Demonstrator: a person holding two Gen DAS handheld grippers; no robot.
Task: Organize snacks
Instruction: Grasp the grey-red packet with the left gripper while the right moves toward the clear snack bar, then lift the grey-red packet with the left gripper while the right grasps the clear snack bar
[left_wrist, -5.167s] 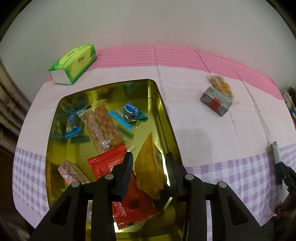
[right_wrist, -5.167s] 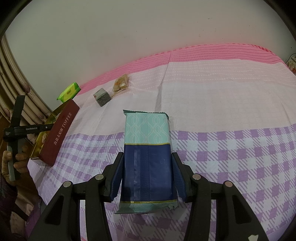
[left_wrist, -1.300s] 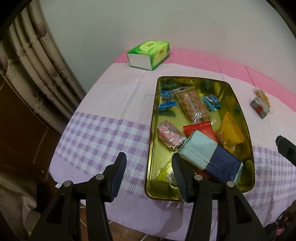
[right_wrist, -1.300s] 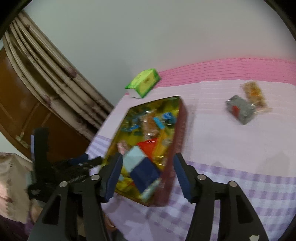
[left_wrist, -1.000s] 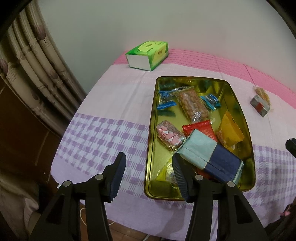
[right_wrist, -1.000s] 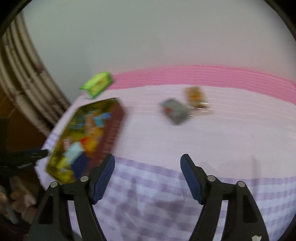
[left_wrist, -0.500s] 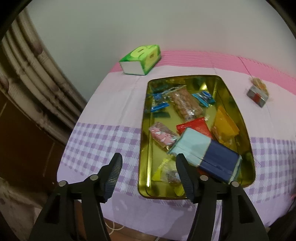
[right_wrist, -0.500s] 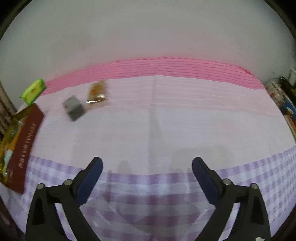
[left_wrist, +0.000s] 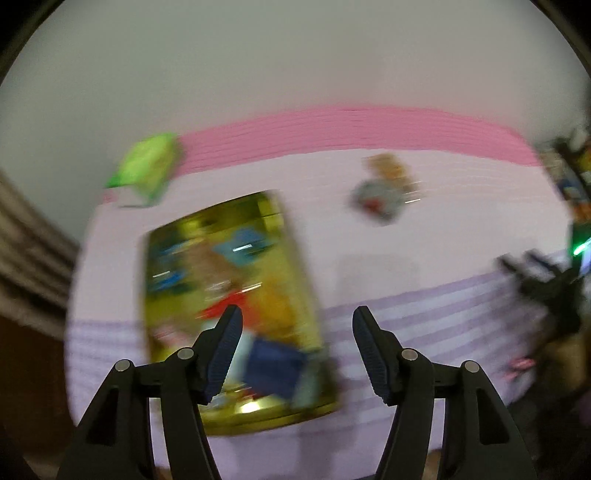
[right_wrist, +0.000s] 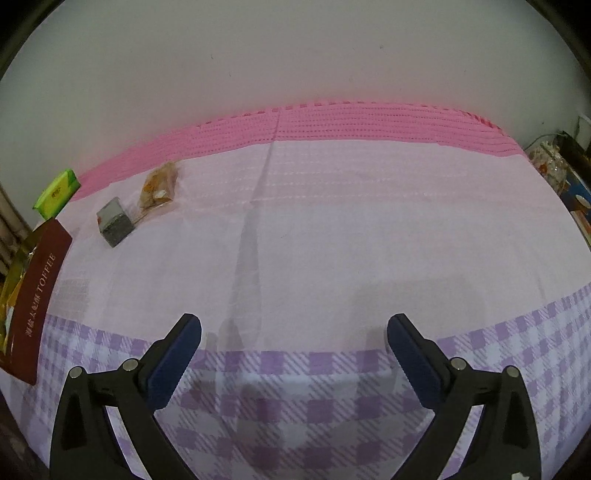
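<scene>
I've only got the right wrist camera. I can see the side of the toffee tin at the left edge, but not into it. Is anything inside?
Observer: Yes. The left wrist view looks down into the gold tin; several wrapped snacks lie in it, though the picture is blurred.
Operator: Is a blue packet among them?
Observer: A dark blue and pale teal packet lies at the tin's near end.
Operator: Is the left gripper holding anything?
Observer: No. The left gripper has nothing between its jaws, which are opening.

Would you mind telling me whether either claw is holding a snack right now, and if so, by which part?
Nothing is held. The left claw is opening with nothing between its fingers, above the tin, and the right claw is open over bare tablecloth.
</scene>
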